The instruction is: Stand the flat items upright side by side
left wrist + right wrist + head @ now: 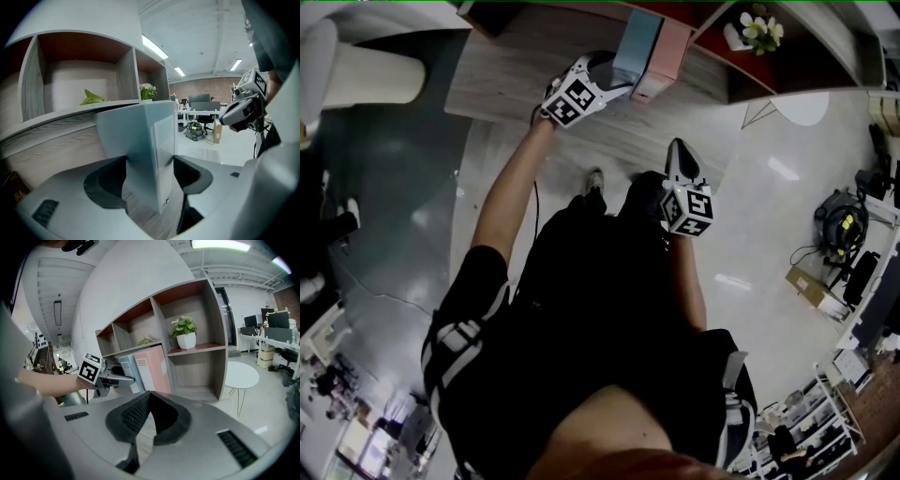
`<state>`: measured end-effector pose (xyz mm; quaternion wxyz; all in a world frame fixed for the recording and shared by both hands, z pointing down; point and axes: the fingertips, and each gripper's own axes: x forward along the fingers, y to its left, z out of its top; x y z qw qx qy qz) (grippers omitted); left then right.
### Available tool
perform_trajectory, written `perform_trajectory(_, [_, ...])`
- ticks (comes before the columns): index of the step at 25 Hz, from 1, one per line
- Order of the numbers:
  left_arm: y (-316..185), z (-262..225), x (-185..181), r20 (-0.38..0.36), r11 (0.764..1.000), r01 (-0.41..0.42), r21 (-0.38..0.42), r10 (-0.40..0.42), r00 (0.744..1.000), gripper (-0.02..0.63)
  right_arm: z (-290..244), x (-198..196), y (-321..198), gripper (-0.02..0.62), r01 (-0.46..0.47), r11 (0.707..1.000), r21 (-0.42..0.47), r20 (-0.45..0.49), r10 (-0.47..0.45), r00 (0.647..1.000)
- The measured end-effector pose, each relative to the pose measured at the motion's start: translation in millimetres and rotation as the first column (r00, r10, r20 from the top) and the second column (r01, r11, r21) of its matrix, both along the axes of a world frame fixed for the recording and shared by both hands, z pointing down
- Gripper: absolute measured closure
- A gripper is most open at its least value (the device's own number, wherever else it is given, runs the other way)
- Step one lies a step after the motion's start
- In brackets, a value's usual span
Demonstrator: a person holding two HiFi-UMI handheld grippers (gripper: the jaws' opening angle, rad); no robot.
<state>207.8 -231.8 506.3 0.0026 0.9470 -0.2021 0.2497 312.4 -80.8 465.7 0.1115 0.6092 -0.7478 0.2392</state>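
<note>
A pale blue flat folder [636,45] stands upright on the wooden shelf ledge [516,89], right beside a pink folder [667,58] that also stands upright. My left gripper [614,80] is shut on the blue folder's edge. In the left gripper view the blue folder [140,145] fills the gap between both jaws, which press on its sides. My right gripper [678,148] hangs back from the shelf, shut and empty. The right gripper view shows its jaws closed tip to tip [147,397], with the blue folder [127,373], the pink folder [152,369] and the left gripper [117,379] beyond.
The shelf unit [208,319] has open cubbies above the ledge. One holds a potted plant [186,333], another a green leaf [93,97]. A round white table [241,376] stands to the right. Office desks and equipment lie farther off on the white floor.
</note>
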Motion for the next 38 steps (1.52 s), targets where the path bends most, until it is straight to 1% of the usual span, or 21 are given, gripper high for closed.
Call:
perform_trajectory(11, [-18.5, 2.6, 12.2, -0.008, 1.0, -0.003, -0.004, 0.003, 1.0, 0.276, 5.3, 7.1, -9.1, 0.569, 0.016, 1.0, -0.011, -0.001, -0.016, 1.0])
perform_trajectory(13, [-17.2, 1.6, 10.7, -0.019, 1.0, 0.011, -0.01, -0.011, 1.0, 0.276, 4.5, 6.5, -7.8, 0.569, 0.019, 1.0, -0.011, -0.002, -0.019, 1.0])
perform_trajectory(15, [-14.7, -1.2, 6.9, -0.046, 0.999, 0.032, -0.032, -0.033, 0.998, 0.277, 2.3, 5.1, -6.4, 0.569, 0.021, 1.0, -0.008, -0.003, -0.021, 1.0])
perform_trajectory(17, [-10.2, -6.6, 1.4, -0.09, 0.997, 0.051, -0.062, -0.057, 0.994, 0.276, -0.7, 4.0, -5.7, 0.569, 0.022, 1.0, 0.001, -0.002, -0.022, 1.0])
perform_trajectory(21, [5.8, -16.1, -21.3, -0.161, 0.99, 0.113, -0.087, -0.126, 0.979, 0.276, -9.2, 0.1, -1.1, 0.569, 0.023, 0.999, 0.031, 0.002, -0.023, 1.0])
perform_trajectory(23, [16.4, -27.2, -36.4, -0.208, 0.981, 0.163, -0.101, -0.182, 0.961, 0.278, -13.3, -2.6, 3.3, 0.569, 0.017, 0.999, 0.036, -0.008, -0.017, 1.0])
perform_trajectory(24, [22.9, -35.7, -43.9, -0.236, 0.975, 0.194, -0.109, -0.215, 0.948, 0.283, -16.0, -3.7, 5.7, 0.569, 0.013, 0.999, 0.039, -0.017, -0.013, 1.0])
perform_trajectory(25, [30.2, -46.2, -51.2, -0.268, 0.967, 0.226, -0.116, -0.249, 0.931, 0.306, -19.4, -4.9, 8.2, 0.569, 0.01, 0.999, 0.042, -0.027, -0.009, 1.0])
perform_trajectory(26, [38.1, -58.3, -58.1, -0.304, 0.958, 0.259, -0.125, -0.286, 0.909, 0.338, -23.7, -6.3, 10.5, 0.569, 0.008, 0.999, 0.049, -0.04, -0.006, 0.999])
perform_trajectory(29, [66.3, -97.0, -74.4, -0.411, 0.925, 0.347, -0.157, -0.38, 0.829, 0.455, -41.2, -12.0, 16.4, 0.569, 0.006, 0.997, 0.082, -0.069, 0.0, 0.998])
perform_trajectory(30, [77.3, -109.3, -77.3, -0.434, 0.916, 0.366, -0.163, -0.4, 0.807, 0.484, -48.7, -14.4, 18.1, 0.569, 0.004, 0.995, 0.096, -0.075, 0.004, 0.997])
perform_trajectory(31, [89.0, -121.3, -79.1, -0.449, 0.909, 0.384, -0.164, -0.415, 0.791, 0.513, -57.0, -17.0, 20.0, 0.569, 0.0, 0.994, 0.111, -0.079, 0.009, 0.997])
perform_trajectory(32, [101.1, -133.3, -79.6, -0.459, 0.903, 0.398, -0.159, -0.425, 0.781, 0.536, -65.8, -19.8, 22.4, 0.569, -0.003, 0.992, 0.124, -0.08, 0.013, 0.997])
perform_trajectory(34, [125.6, -158.5, -77.8, -0.485, 0.903, 0.408, -0.131, -0.418, 0.769, 0.558, -85.1, -26.4, 28.7, 0.569, -0.005, 0.989, 0.149, -0.072, 0.016, 0.997])
perform_trajectory(36, [146.9, -183.1, -78.3, -0.523, 0.906, 0.412, -0.095, -0.398, 0.754, 0.566, -105.3, -32.9, 36.3, 0.569, -0.011, 0.983, 0.181, -0.064, 0.023, 0.998])
perform_trajectory(38, [162.2, -199.4, -84.8, -0.546, 0.899, 0.432, -0.068, -0.396, 0.738, 0.566, -121.1, -38.1, 45.5, 0.569, -0.028, 0.977, 0.21, -0.065, 0.042, 0.997])
